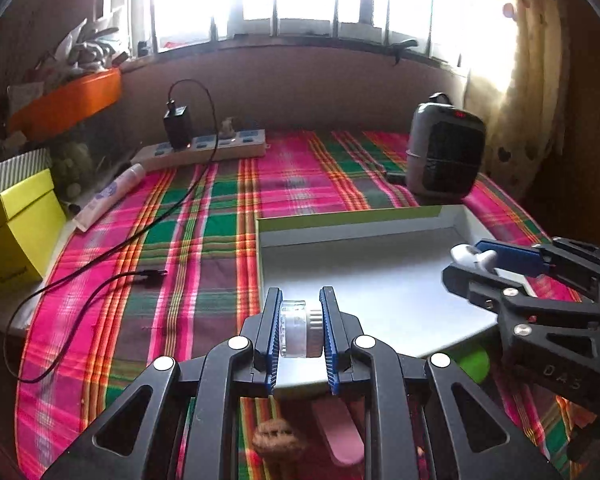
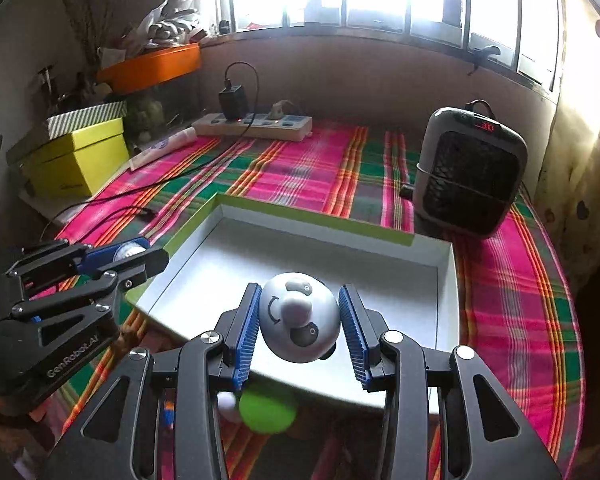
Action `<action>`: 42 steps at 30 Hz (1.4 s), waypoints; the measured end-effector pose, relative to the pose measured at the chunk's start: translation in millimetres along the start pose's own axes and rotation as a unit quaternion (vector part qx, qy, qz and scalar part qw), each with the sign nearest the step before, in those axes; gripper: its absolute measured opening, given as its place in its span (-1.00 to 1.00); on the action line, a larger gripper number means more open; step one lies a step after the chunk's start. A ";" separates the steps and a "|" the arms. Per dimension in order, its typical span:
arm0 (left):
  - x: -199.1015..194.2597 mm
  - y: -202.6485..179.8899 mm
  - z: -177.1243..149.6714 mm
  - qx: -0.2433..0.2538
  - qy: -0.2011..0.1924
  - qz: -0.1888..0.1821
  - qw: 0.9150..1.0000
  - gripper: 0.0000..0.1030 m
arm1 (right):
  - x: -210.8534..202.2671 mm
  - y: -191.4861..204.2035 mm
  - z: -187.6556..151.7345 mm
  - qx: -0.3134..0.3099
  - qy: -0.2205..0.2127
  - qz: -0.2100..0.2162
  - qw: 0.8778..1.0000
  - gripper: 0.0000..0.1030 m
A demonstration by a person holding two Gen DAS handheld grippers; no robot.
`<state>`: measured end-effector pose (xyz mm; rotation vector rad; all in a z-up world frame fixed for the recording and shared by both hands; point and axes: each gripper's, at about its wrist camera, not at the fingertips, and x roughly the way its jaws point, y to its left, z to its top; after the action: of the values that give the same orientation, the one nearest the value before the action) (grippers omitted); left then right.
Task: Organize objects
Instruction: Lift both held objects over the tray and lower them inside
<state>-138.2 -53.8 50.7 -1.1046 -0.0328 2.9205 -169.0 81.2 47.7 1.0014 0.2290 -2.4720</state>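
Note:
My left gripper (image 1: 300, 330) is shut on a small clear jar (image 1: 300, 330) with a silvery lid, held above the near left rim of a shallow white box lid (image 1: 380, 280) with green edges. My right gripper (image 2: 298, 322) is shut on a grey round toy head (image 2: 298, 322) with a face, held above the near edge of the same box lid (image 2: 300, 248). The right gripper (image 1: 476, 260) also shows in the left wrist view, and the left gripper (image 2: 140, 254) in the right wrist view. The box lid holds nothing I can see.
A plaid cloth (image 1: 180, 220) covers the table. A green ball (image 2: 268, 408), a walnut (image 1: 278, 440) and a pink item (image 1: 340, 432) lie near the front. A heater (image 2: 470, 172), power strip (image 2: 256, 124), black cable (image 1: 100, 256), yellow box (image 2: 80, 160) and tube (image 1: 108, 196) stand around.

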 end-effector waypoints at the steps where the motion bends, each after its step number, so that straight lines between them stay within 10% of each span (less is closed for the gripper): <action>1: 3.5 2.1 2.2 -0.007 0.002 -0.002 1.000 -0.67 | 2.6 -0.7 2.6 0.001 0.002 0.000 1.000 -0.21; 42: 93.8 -5.7 36.6 0.018 0.078 0.034 0.996 -0.67 | 96.4 -25.5 23.2 -0.011 0.097 -0.031 0.995 -0.20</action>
<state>-232.7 -46.1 16.2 -1.3494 0.0614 2.8690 -256.0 62.3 -2.8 1.2434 0.3540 -2.4207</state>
